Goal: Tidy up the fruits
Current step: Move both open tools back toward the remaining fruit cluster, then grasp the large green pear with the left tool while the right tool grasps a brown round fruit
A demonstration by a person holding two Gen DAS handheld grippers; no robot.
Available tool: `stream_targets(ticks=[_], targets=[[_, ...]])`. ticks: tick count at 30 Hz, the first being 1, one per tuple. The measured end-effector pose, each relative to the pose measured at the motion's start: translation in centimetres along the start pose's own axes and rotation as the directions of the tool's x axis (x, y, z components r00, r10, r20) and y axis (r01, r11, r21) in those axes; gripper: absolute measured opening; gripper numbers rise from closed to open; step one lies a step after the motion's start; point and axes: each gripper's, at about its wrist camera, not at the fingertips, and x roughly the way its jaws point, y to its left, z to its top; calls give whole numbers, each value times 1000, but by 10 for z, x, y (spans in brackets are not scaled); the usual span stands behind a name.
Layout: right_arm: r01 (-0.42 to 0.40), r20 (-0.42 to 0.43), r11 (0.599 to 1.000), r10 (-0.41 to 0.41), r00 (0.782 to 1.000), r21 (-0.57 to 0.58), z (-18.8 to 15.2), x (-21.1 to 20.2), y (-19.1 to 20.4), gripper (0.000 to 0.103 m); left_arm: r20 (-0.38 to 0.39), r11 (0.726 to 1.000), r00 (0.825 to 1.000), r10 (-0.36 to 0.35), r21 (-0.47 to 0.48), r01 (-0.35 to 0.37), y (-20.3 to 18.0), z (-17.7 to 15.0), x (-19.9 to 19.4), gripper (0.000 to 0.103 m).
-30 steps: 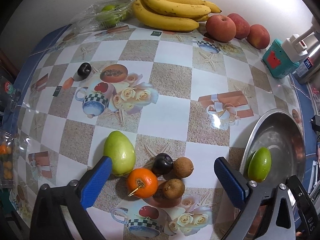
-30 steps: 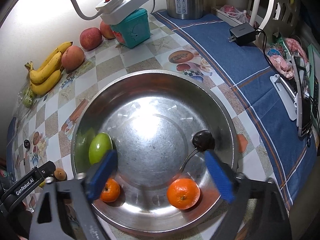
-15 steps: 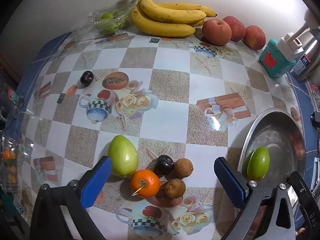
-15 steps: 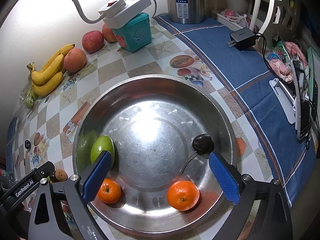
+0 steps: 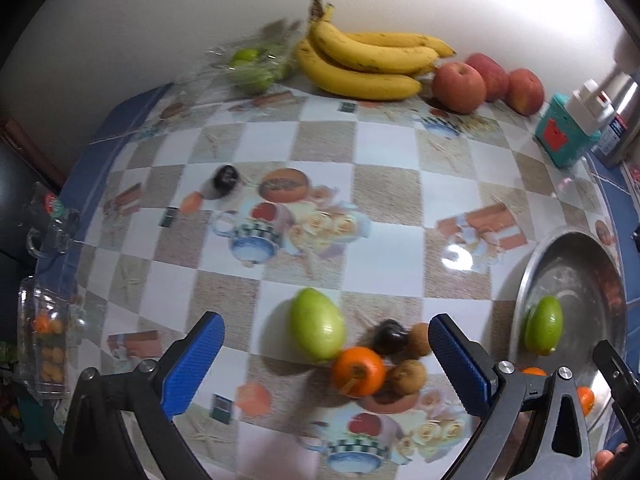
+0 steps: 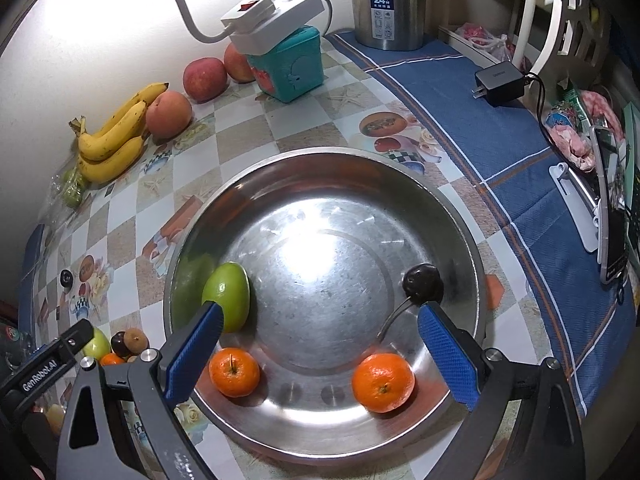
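A steel bowl [image 6: 460,216] holds a green mango [image 6: 228,292], two tangerines [image 6: 234,372] [image 6: 382,376] and a dark cherry [image 6: 422,282]. My right gripper [image 6: 318,334] is open and empty above the bowl's near side. In the left wrist view a green mango [image 5: 316,330], a tangerine [image 5: 358,370], a dark cherry [image 5: 390,336] and two brown longans [image 5: 408,370] sit clustered on the tablecloth. My left gripper [image 5: 326,354] is open and empty, with the cluster between its fingers. The bowl [image 5: 532,264] lies at the right.
Bananas [image 5: 360,64], three apples [image 5: 460,86] and bagged green fruit [image 5: 248,66] line the back wall. A lone dark cherry [image 5: 226,178] sits mid-left. A teal box [image 6: 292,64] with a power strip, a kettle [image 6: 386,0] and a charger [image 6: 500,82] stand behind the bowl.
My left gripper has shifted left, so the fruit cluster now sits further right between its fingers. My right gripper has pulled back a little from the bowl. Both stay open.
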Motion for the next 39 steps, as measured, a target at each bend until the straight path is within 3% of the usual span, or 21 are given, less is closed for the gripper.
stream_targets(ticks=[8, 14, 19, 27, 39], targets=[[-29, -2, 999, 29, 1000, -37, -7, -2, 24, 98, 15, 996, 998, 60, -67, -59, 48, 2, -2, 103], [-54, -14, 995, 53, 999, -85, -13, -4, 55, 98, -18, 988, 998, 58, -145, -60, 83, 1, 8, 103], [-96, -15, 984, 94, 995, -151, -21, -9, 88, 98, -78, 972, 997, 9, -234, -27, 108, -5, 23, 103], [-170, -58, 945, 160, 985, -280, -42, -10, 144, 98, -122, 954, 990, 74, -282, -106, 136, -16, 37, 103], [-214, -146, 894, 169, 975, -394, -65, 10, 182, 98, -182, 938, 982, 47, -331, -106, 140, -28, 56, 103]])
